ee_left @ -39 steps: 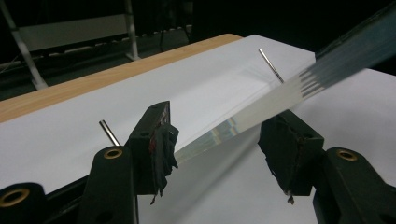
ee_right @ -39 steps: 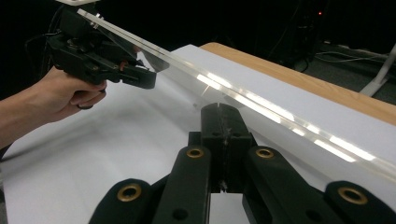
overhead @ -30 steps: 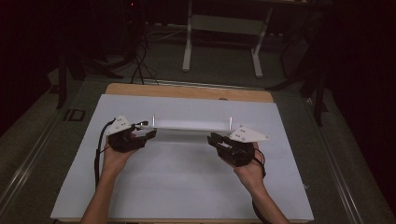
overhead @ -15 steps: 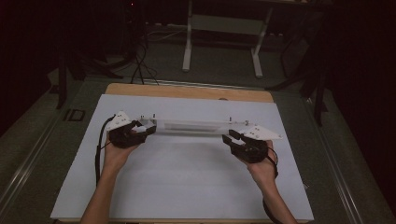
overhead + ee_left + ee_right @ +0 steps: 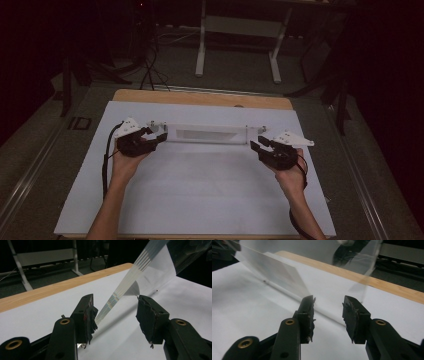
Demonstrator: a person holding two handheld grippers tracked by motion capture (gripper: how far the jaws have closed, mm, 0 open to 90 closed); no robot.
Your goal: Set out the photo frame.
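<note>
A long clear plastic piece (image 5: 207, 134) lies across the white table top, with small white fittings at both ends. My left gripper (image 5: 159, 138) is open at its left end. In the left gripper view the piece's ribbed clear edge (image 5: 130, 280) runs in between the parted jaws of the left gripper (image 5: 115, 307), close to the left pad. My right gripper (image 5: 256, 145) is open just off the right end. In the right gripper view the clear piece (image 5: 277, 270) ends right in front of the right gripper (image 5: 328, 305), touching neither pad.
A white sheet (image 5: 200, 200) covers the table, with a wooden strip (image 5: 200, 97) along the far edge. Beyond it stands a white desk frame (image 5: 235, 25) on a dark floor. A black cable (image 5: 106, 160) trails from the left gripper.
My right gripper has slid to the right, and more of the clear piece's right end now shows. The left gripper has shifted only slightly.
</note>
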